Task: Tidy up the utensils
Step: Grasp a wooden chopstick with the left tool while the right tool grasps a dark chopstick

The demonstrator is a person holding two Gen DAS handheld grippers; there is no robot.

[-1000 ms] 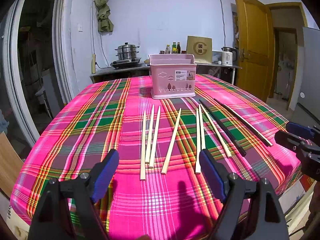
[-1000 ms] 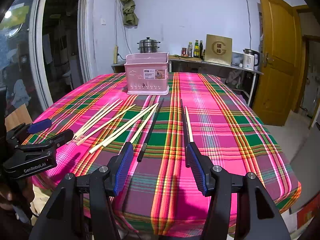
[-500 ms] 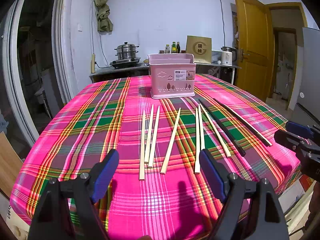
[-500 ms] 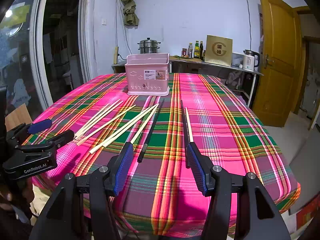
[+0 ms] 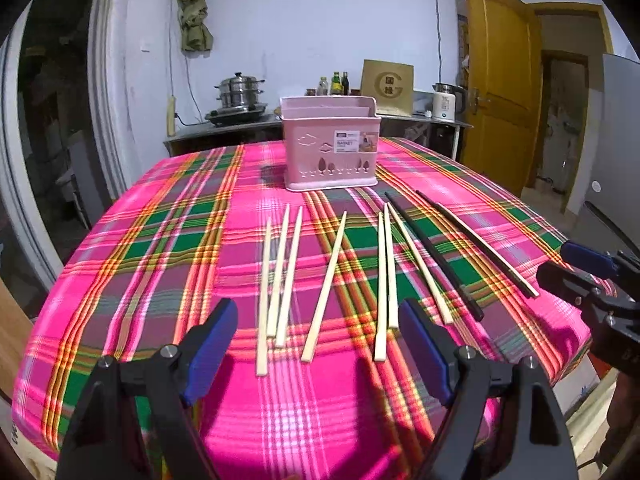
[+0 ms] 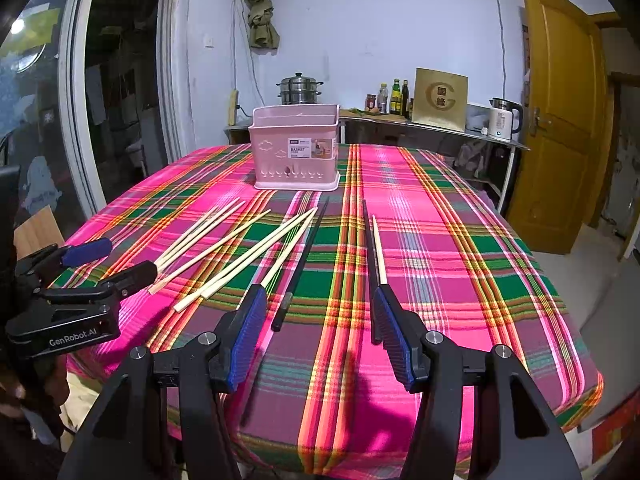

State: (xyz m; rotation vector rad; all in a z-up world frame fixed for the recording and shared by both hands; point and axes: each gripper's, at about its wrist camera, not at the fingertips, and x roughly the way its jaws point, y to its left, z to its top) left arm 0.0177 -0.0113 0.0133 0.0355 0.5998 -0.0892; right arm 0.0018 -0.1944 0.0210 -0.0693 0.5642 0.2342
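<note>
Several pale wooden chopsticks [image 5: 325, 280] and two black chopsticks [image 5: 434, 254] lie side by side on the pink plaid tablecloth [image 5: 160, 240], pointing toward a pink utensil basket [image 5: 331, 154] at the far middle. My left gripper [image 5: 316, 340] is open and empty, hovering over the near ends of the wooden chopsticks. My right gripper [image 6: 320, 320] is open and empty, just short of the near ends of the black chopsticks [image 6: 298, 268]. The basket also shows in the right wrist view [image 6: 295, 148], as do the wooden chopsticks [image 6: 240, 256].
The table's near edge runs just under both grippers. Behind the table a counter holds a steel steamer pot [image 5: 239, 94], bottles [image 6: 394, 98] and a white kettle [image 6: 502, 120]. A yellow door [image 5: 498, 80] stands at the right.
</note>
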